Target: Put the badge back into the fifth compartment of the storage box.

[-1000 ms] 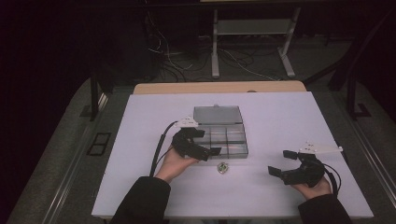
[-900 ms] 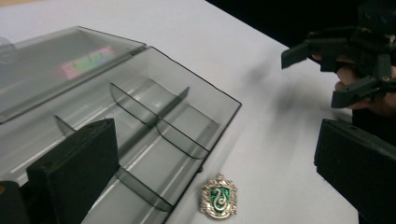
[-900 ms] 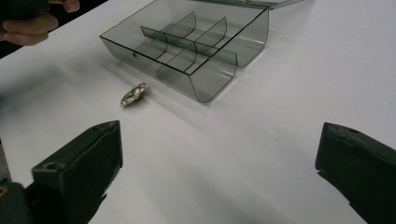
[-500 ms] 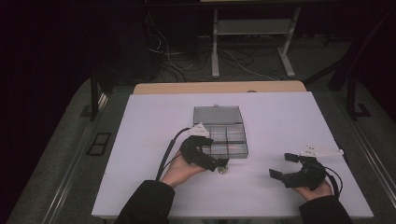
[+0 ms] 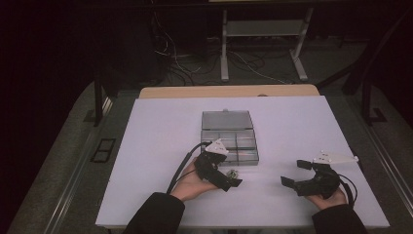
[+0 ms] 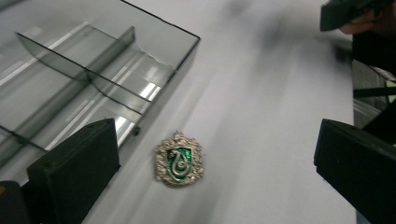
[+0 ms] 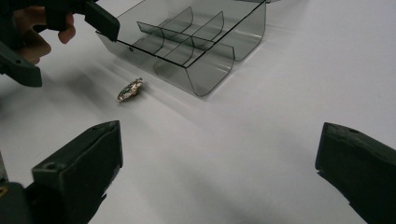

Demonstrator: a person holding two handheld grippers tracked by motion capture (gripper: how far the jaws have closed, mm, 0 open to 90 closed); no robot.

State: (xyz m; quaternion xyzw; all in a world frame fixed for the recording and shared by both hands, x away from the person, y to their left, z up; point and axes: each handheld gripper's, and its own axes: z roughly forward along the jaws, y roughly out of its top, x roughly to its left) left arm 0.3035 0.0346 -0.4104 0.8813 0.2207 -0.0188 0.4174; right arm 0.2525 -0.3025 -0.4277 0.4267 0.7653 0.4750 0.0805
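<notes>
Hidden and cut off

From above, your left gripper (image 5: 233, 181) covers most of the badge (image 5: 234, 173), too small to read there; in its own view the compartment box (image 6: 84, 70) runs off the left edge, blurred.

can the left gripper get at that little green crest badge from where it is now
Probably yes. The left gripper hangs just over the badge with its jaws wide open, and the badge lies flat on bare table just clear of the compartment box.

White table top (image 5: 156, 146) over wooden edge (image 5: 195, 91); dark room, cables (image 5: 170, 53) on grey floor (image 5: 63, 161).
</notes>
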